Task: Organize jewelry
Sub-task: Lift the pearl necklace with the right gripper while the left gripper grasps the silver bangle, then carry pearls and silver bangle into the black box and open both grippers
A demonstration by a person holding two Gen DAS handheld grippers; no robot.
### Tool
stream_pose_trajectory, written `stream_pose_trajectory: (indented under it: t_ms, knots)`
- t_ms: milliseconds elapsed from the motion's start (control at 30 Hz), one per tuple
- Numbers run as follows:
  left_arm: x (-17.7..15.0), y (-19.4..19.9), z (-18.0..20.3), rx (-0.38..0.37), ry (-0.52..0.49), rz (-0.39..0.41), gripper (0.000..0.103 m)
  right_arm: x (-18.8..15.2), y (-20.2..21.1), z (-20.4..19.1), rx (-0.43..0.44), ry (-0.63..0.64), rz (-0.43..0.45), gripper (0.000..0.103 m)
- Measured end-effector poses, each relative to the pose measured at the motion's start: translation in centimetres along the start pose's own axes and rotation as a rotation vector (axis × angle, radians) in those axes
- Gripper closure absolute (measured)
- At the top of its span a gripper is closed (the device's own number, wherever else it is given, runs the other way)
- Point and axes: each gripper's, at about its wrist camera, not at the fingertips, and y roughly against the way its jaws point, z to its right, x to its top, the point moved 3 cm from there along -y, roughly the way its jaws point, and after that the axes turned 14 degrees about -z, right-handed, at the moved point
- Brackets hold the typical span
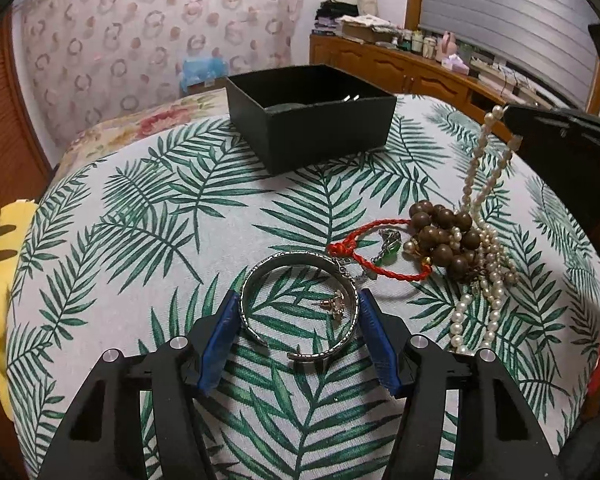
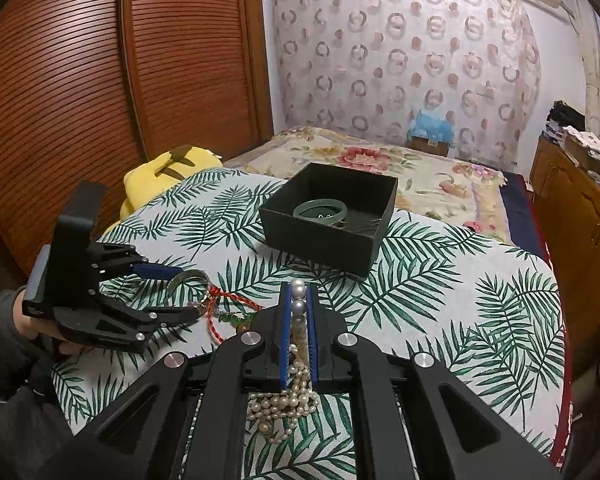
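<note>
Left wrist view: the left tongs (image 1: 297, 334) sit low over the leaf-print table (image 1: 139, 240), straddling the silver bangle (image 1: 300, 308), which lies flat with its gap turned toward the camera. The blue pads (image 1: 219, 336) stand at either flank of the ring, right against it or a hair off; I cannot tell whether they press yet. A small earring (image 1: 336, 306) lies inside the hoop. The black box (image 1: 312, 116) waits straight ahead, well apart, so the carry runs forward.

Right wrist view: the right tongs (image 2: 298, 292) are nearly closed, pinching the pearl necklace (image 2: 297, 376) by its top beads, the rest trailing down to a heap on the table. The box, already holding a green bangle (image 2: 320, 211), lies ahead and slightly right, nearer this hand than the left one, I'd say.
</note>
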Motion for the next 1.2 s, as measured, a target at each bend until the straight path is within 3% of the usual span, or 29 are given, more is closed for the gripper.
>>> stream_pose_trajectory:
  t_ms: [367, 633, 1200]
  knots:
    - [0.7, 4.3, 0.2, -0.004, 0.02, 0.117, 0.046, 0.2, 0.0, -0.1, -0.002, 0.007, 0.005, 0.095]
    - [1.1, 5.4, 0.1, -0.006, 0.023, 0.146, 0.046, 1.4, 1.0, -0.5, -0.005, 0.027, 0.032, 0.095]
    - [3.7, 7.0, -0.5, -0.002, 0.024, 0.202, 0.046, 7.4, 6.9, -1.7, -0.028, 0.087, 0.161, 0.095]
